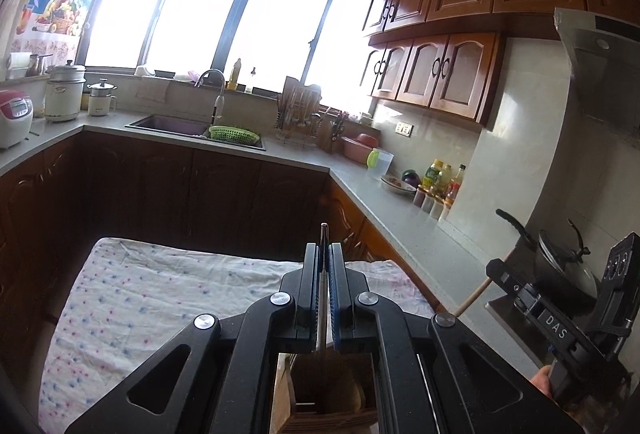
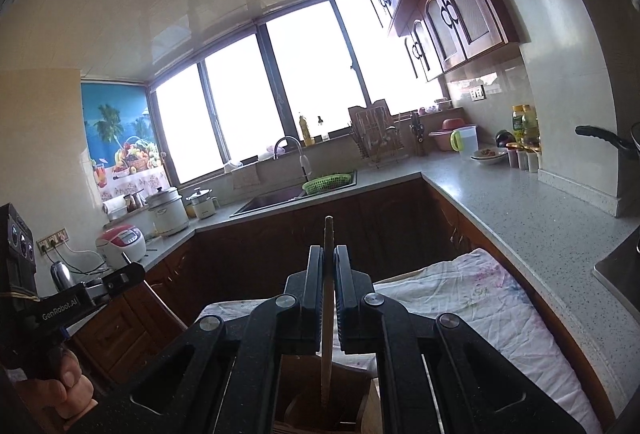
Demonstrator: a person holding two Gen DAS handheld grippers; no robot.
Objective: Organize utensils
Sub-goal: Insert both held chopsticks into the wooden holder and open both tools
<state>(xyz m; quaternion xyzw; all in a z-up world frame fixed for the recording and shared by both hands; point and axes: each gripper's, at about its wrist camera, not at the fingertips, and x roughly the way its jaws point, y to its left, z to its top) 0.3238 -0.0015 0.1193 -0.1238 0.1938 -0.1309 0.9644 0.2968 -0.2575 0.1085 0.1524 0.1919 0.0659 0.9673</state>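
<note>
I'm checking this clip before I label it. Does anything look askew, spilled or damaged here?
Nothing looks spilled or broken. The left gripper is shut on a thin metal utensil, the right gripper on a wooden utensil, both above a wooden holder. Only the floral cloth lies rumpled.

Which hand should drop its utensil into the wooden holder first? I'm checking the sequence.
Either, narrowly right. Both grippers are shut on upright utensils over the wooden holder; the right's wooden utensil already reaches down into it.

It was a home kitchen: a sink sat in the worktop under wooden wall cabinets.
</note>
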